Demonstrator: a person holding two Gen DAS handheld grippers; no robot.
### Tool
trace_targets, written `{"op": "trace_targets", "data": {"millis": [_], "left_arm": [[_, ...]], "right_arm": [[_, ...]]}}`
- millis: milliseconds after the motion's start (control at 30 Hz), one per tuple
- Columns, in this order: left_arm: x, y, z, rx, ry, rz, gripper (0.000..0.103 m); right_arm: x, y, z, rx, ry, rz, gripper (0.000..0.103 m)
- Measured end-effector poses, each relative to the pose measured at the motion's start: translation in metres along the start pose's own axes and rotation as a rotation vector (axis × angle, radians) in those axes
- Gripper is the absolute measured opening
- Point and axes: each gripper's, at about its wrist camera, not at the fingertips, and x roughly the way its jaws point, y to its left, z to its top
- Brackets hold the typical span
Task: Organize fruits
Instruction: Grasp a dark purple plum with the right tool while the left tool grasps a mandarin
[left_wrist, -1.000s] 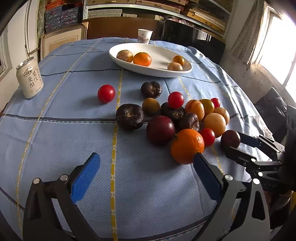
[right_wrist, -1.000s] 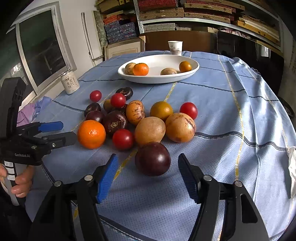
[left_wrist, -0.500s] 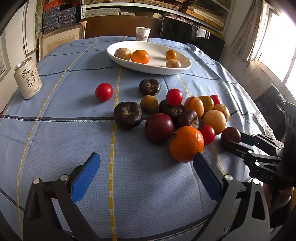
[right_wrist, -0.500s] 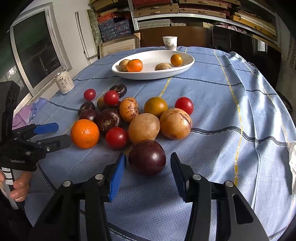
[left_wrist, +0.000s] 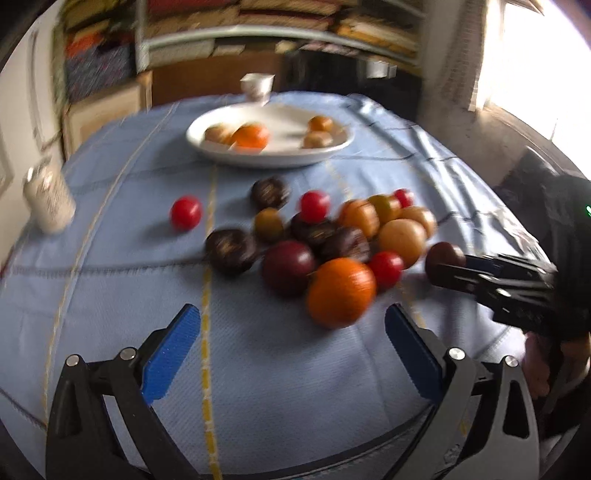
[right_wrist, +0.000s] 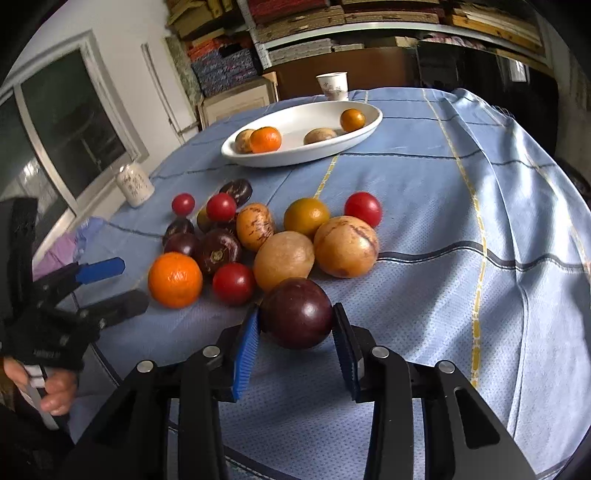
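Observation:
A pile of loose fruit lies on the blue checked tablecloth (right_wrist: 461, 295). My right gripper (right_wrist: 295, 326) is closing on a dark purple round fruit (right_wrist: 297, 310) at the near edge of the pile, and both blue pads touch its sides. The left wrist view shows that fruit (left_wrist: 443, 254) at the tip of the right gripper (left_wrist: 448, 267). My left gripper (left_wrist: 291, 317) stands open over the cloth, with an orange (left_wrist: 340, 291) just ahead of its right finger. A white oval plate (right_wrist: 369, 123) at the back holds several fruits, one of them an orange (right_wrist: 265, 139).
A drinks can (right_wrist: 135, 184) stands at the table's left edge and a paper cup (right_wrist: 333, 85) behind the plate. Red tomatoes, dark fruits and yellow-brown fruits crowd the middle. Shelves and boxes line the back wall. A hand (right_wrist: 55, 387) holds the left gripper's handle.
The right gripper's jaws have come together from wide apart onto the dark purple fruit. Both wrists have rolled a little, tilting the views. The left gripper stays open.

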Motion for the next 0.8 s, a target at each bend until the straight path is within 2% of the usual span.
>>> {"op": "trace_targets", "data": {"millis": [67, 133, 267, 400, 733, 800], "left_arm": [[-0.003, -0.010, 0.002, 0.033, -0.023, -0.028, 0.098], [0.000, -0.016, 0.004, 0.044, -0.017, -0.045, 0.085], [0.015, -0.018, 0.009, 0.033, 0.052, -0.058, 0.058], [0.025, -0.013, 0.011, 0.005, 0.083, -0.070, 0.055], [0.035, -0.020, 0.013, 0.026, 0.106, -0.060, 0.052], [0.036, -0.020, 0.014, 0.023, 0.109, -0.061, 0.046]], "right_arm": [[0.000, 0.000, 0.000, 0.002, -0.001, 0.001, 0.040], [-0.001, 0.000, 0.000, 0.004, -0.006, 0.004, 0.040], [-0.004, -0.004, 0.000, 0.021, -0.021, 0.016, 0.040], [-0.005, -0.007, 0.000, 0.033, -0.028, 0.033, 0.040], [-0.007, -0.011, 0.000, 0.054, -0.043, 0.065, 0.041], [-0.008, -0.012, 0.000, 0.056, -0.046, 0.066, 0.041]]}}
